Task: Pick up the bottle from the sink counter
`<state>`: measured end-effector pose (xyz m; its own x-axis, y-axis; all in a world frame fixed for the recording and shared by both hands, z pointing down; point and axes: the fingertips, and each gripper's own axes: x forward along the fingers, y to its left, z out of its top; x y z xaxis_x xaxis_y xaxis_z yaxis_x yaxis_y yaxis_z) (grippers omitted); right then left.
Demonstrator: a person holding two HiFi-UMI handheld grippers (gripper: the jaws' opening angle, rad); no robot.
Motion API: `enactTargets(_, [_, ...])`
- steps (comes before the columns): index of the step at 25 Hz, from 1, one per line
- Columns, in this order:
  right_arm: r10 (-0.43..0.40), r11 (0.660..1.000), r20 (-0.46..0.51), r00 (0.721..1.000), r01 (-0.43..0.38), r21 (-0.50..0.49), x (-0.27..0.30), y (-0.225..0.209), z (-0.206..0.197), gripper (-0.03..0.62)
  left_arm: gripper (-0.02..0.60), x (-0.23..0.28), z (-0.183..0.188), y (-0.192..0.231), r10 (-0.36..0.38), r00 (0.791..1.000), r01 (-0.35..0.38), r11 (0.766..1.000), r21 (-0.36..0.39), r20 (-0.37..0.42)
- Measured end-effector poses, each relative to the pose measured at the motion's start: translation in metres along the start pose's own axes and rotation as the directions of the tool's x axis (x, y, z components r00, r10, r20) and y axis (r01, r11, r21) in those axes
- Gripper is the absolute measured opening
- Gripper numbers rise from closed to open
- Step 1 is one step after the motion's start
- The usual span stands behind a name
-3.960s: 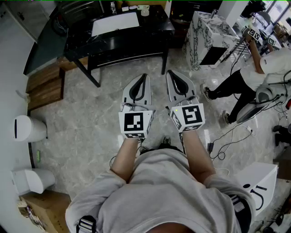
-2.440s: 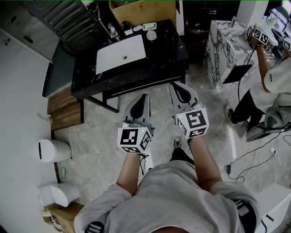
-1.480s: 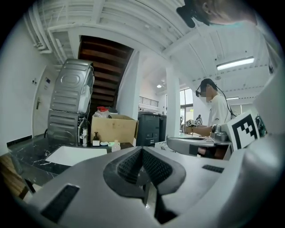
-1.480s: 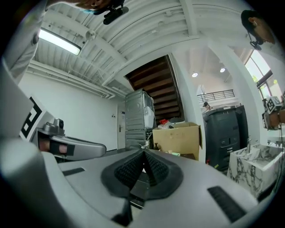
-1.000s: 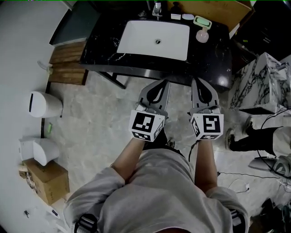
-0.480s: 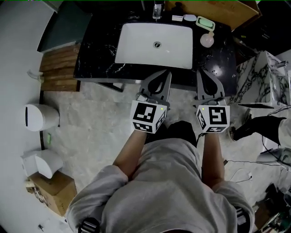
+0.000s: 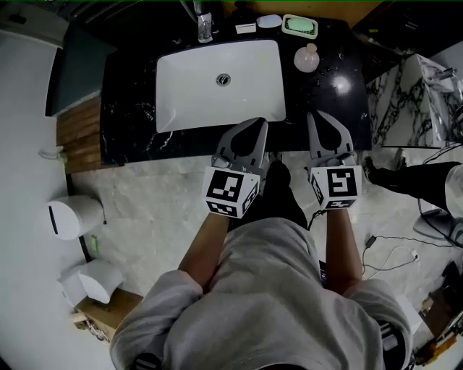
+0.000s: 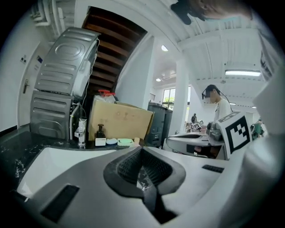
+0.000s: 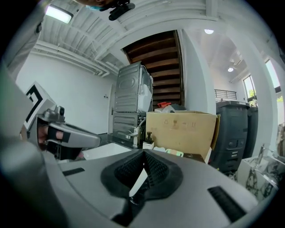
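A small round pinkish bottle (image 7: 307, 58) stands on the black marble counter (image 7: 333, 87), right of the white sink basin (image 7: 217, 83). My left gripper (image 7: 260, 121) is shut and empty, its tips over the basin's front rim. My right gripper (image 7: 316, 114) is also shut and empty, over the counter's front edge, well short of the bottle. In the left gripper view the jaws (image 8: 142, 149) meet in front of the counter's back row of items. In the right gripper view the gripper (image 9: 143, 153) is closed too.
A faucet (image 7: 205, 27), a green soap dish (image 7: 299, 26) and small white items (image 7: 269, 21) line the counter's back. A cardboard box (image 8: 120, 122) stands behind. A marbled cabinet (image 7: 405, 87) and a person's leg (image 7: 427, 181) are to the right; white bins (image 7: 72, 215) to the left.
The person has walked up to the sink counter. Both grippers now reach over its front edge, and the bottle is nearer. Both jaws stay shut.
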<state>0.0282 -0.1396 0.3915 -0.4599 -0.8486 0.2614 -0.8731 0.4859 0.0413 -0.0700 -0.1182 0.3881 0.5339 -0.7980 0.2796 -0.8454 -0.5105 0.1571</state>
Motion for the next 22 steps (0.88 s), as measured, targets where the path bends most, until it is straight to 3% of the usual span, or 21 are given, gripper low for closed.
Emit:
enactTargets(4, [0.012,1.000,-0.030,0.999,-0.012,0.020,0.030,-0.030,-0.022,0.009,0.014,0.039,-0.002,0.007,-0.024,0.998,0.026,0.999,0.029,-0.061])
enactTargets(15, [0.030,0.997,-0.056,0.998,-0.027,0.070,0.094,-0.075,-0.048,0.009,0.014,0.126,-0.026,0.017,-0.047,0.985,0.049,0.999,0.002,-0.167])
enactTargets(22, [0.034,0.998,-0.057,0.998,-0.031,0.059,0.124,-0.105,-0.056,0.009,0.014,0.158,-0.028,0.028,-0.042,0.984,0.037,0.999,-0.033,-0.176])
